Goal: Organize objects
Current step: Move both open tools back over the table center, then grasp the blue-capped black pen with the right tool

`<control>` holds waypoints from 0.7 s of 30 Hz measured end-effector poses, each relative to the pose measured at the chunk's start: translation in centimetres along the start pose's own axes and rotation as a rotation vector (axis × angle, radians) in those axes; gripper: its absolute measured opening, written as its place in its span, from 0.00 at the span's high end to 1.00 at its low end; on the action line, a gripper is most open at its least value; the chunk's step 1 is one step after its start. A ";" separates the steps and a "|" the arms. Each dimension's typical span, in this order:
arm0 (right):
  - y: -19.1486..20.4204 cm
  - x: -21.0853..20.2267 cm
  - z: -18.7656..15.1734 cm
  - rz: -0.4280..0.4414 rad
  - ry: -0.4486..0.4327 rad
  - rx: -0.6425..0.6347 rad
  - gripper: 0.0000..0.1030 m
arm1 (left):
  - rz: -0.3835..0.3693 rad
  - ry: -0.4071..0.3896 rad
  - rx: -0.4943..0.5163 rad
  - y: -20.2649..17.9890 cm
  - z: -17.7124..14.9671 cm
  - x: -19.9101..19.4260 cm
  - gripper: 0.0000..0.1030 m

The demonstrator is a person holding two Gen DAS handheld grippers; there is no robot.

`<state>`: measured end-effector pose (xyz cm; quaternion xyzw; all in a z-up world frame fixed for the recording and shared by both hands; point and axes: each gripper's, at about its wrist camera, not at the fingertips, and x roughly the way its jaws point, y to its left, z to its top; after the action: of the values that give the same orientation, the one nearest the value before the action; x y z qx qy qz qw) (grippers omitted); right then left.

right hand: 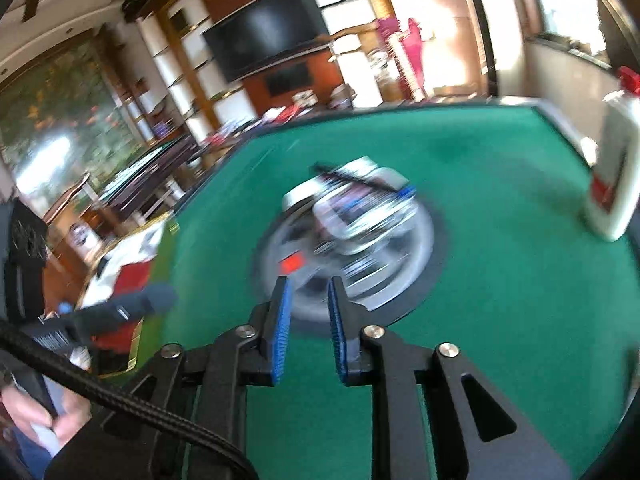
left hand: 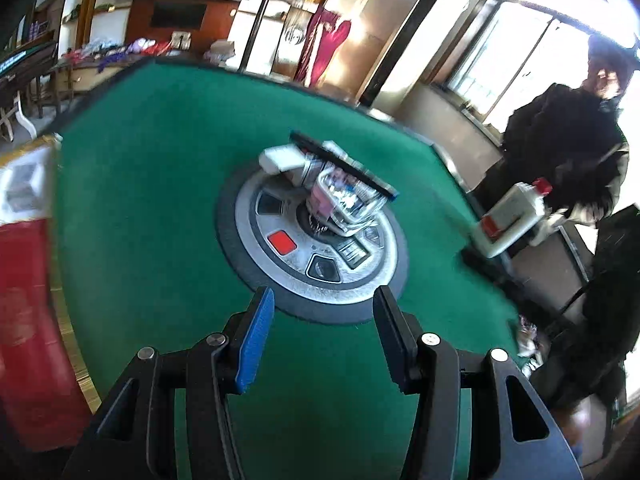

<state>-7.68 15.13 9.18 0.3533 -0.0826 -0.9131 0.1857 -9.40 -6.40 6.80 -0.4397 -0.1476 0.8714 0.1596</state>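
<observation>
A pile of small objects [left hand: 336,184] sits on the round silver control panel [left hand: 296,268] in the middle of the green felt table [left hand: 152,208]: a white box, a long black strip and clear packets. My left gripper [left hand: 324,304] hangs over the near rim of the panel, open, nothing between its fingers. A white bottle with a red cap [left hand: 512,216] stands at the table's right edge. In the right wrist view the same pile [right hand: 360,200] is blurred; my right gripper [right hand: 310,296] is open a little and empty, near the panel [right hand: 384,280]. The white bottle [right hand: 616,168] stands at far right.
A red and white box [left hand: 28,280] lies at the table's left side. A person in a dark jacket [left hand: 568,152] stands beyond the right edge. Another gripper's black body [right hand: 120,308] and a braided cable [right hand: 100,396] show at lower left in the right wrist view.
</observation>
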 end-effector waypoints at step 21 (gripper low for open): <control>2.1 17.0 8.3 -0.067 0.260 -0.355 0.88 | 0.087 -0.018 -0.009 3.1 -0.9 0.6 0.56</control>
<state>-24.29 6.65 5.47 0.4326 0.1158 -0.8657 0.2236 -9.51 -8.89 4.62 -0.4387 -0.1335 0.8808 0.1182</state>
